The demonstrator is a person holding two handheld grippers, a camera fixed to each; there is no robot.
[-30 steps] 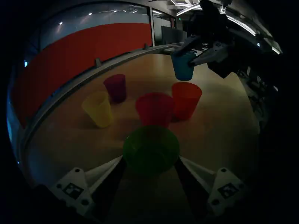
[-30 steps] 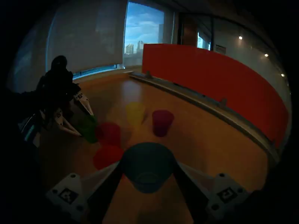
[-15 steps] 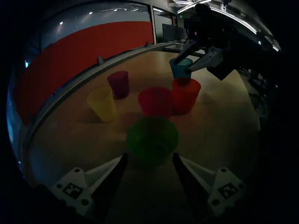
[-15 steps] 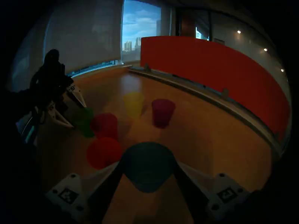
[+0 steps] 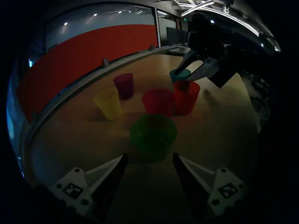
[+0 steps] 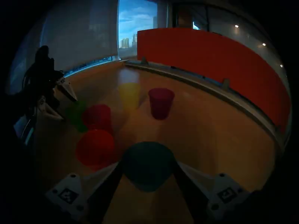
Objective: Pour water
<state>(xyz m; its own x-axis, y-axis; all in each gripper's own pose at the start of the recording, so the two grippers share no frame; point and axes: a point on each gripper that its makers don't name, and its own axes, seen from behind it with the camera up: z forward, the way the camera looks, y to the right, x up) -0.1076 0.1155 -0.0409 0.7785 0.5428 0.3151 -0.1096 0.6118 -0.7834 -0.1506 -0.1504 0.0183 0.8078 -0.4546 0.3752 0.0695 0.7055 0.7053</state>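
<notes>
My right gripper (image 6: 147, 162) is shut on a teal cup (image 6: 147, 172). In the left gripper view that teal cup (image 5: 178, 76) is tipped over the rim of an orange cup (image 5: 185, 98), held by the right gripper (image 5: 181, 75). The light is too dim to show any water. A green cup (image 5: 153, 136) stands on the wooden table (image 5: 224, 123) just beyond my left gripper (image 5: 149, 156), which is open. In the right gripper view the left gripper (image 6: 69, 109) sits at the far left beside the green cup (image 6: 76, 115), behind the orange cup (image 6: 95, 147).
A red cup (image 5: 159, 101) stands against the orange one. A yellow cup (image 5: 108, 103) and a purple cup (image 5: 124, 85) stand farther left. A raised rail (image 5: 74, 87) edges the table below a red partition (image 5: 74, 56). A person's dark arm holds the right gripper.
The right gripper has brought the teal cup down from above onto the orange cup's rim and tipped it. The left gripper has drawn back a little from the green cup.
</notes>
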